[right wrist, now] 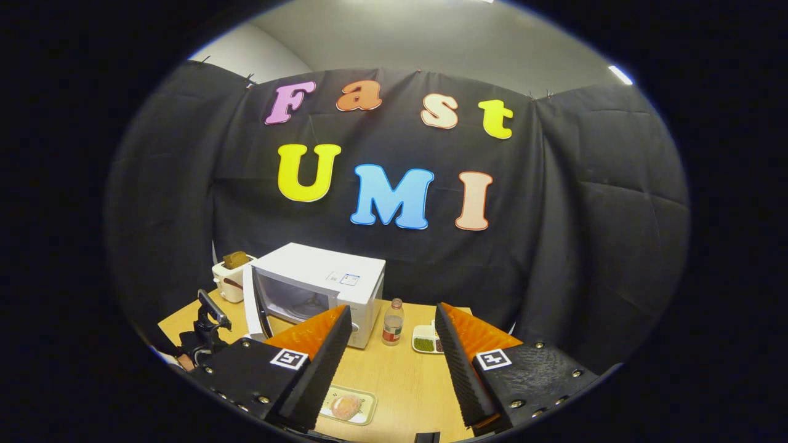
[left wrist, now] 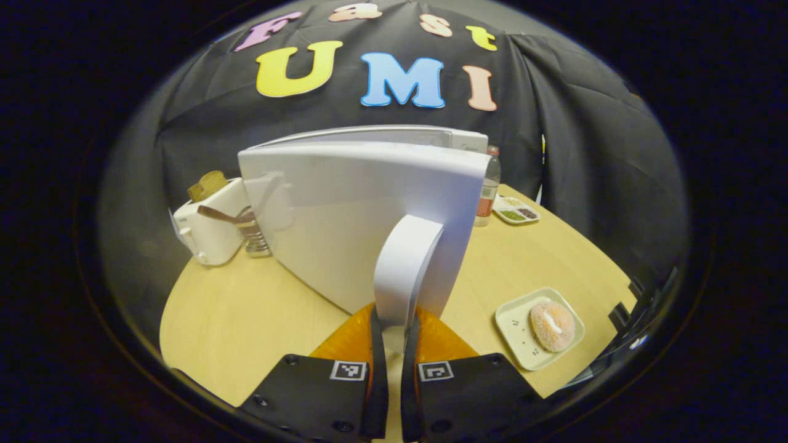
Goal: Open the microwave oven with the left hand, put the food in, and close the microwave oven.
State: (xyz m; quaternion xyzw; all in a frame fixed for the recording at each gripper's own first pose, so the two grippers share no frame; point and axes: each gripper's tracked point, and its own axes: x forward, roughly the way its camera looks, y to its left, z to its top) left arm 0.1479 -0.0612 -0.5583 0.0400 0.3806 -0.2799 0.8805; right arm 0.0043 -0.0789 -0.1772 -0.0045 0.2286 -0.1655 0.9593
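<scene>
The white box-shaped microwave oven stands on the pale wooden desk, and its door hangs part-way open, swung out toward the left tongs. Those left tongs are clamped tight on the door's white upright handle, a finger on either side of its lower end, the door panel rising just beyond them. Off to the right of the left tongs, near the desk edge, the sugared pink doughnut sits on its pale square plate. Over in the right gripper view, the right tongs hover with fingers spread wide, nothing between them, the plate and doughnut just below and a touch left of the gap. Straight ahead of the right tongs stands a clear plastic bottle beside the oven, with a small divided dish just right of it. A white toaster holding brown bread sits beyond the door's left side.
</scene>
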